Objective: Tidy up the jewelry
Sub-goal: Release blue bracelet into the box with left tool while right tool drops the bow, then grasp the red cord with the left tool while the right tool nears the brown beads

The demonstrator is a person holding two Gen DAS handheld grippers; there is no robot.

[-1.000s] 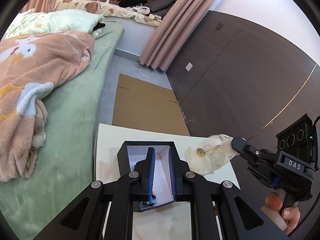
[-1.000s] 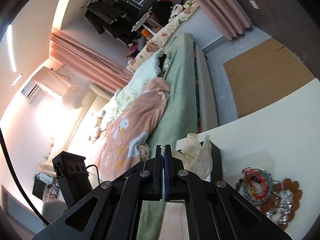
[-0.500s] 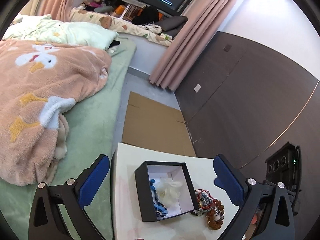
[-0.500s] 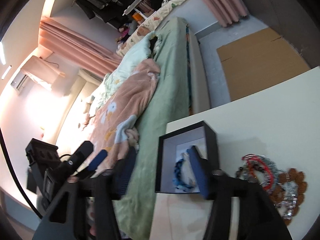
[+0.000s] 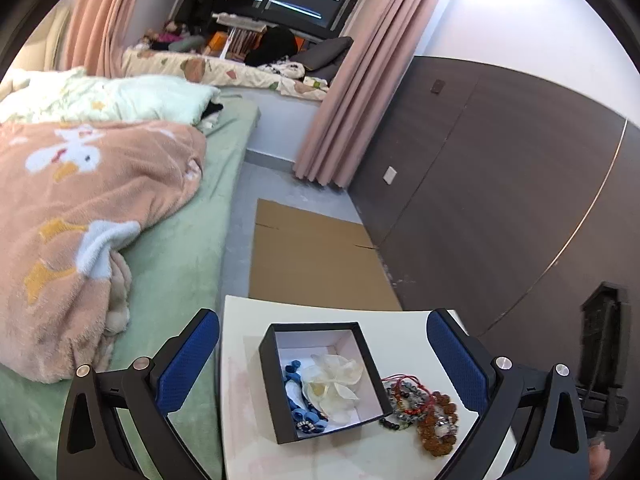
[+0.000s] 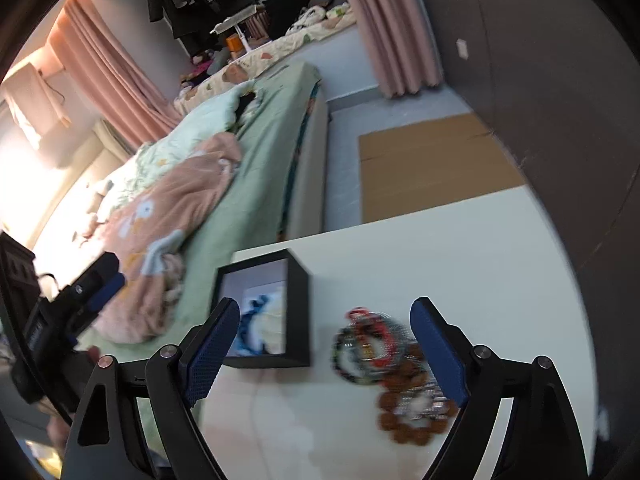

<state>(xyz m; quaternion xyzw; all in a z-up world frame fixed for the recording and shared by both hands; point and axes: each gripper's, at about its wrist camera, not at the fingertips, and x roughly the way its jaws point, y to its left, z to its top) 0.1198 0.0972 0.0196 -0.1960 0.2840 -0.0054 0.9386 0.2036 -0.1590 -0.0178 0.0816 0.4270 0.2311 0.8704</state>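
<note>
A black box with a white inside (image 5: pixel 276 384) stands on the white table (image 5: pixel 248 432). In it lie a cream pouch (image 5: pixel 334 380) and a blue beaded piece (image 5: pixel 298 394). A pile of bracelets (image 5: pixel 416 404), red, grey and brown beads, lies on the table right of the box. My left gripper (image 5: pixel 323 354) is open and empty, raised above the box. My right gripper (image 6: pixel 324 344) is open and empty, over the box (image 6: pixel 298 312) and the blurred bracelets (image 6: pixel 384 356).
A bed (image 5: pixel 176 248) with a pink blanket (image 5: pixel 80 208) lies left of the table. Flat cardboard (image 5: pixel 316 256) lies on the floor beyond it. A dark wall panel (image 5: pixel 500 184) runs along the right. The left gripper shows at the left in the right wrist view (image 6: pixel 80 300).
My right gripper opened and let the cream pouch go into the box. My left gripper opened wide and drew back from the box. Both views have pulled up and away.
</note>
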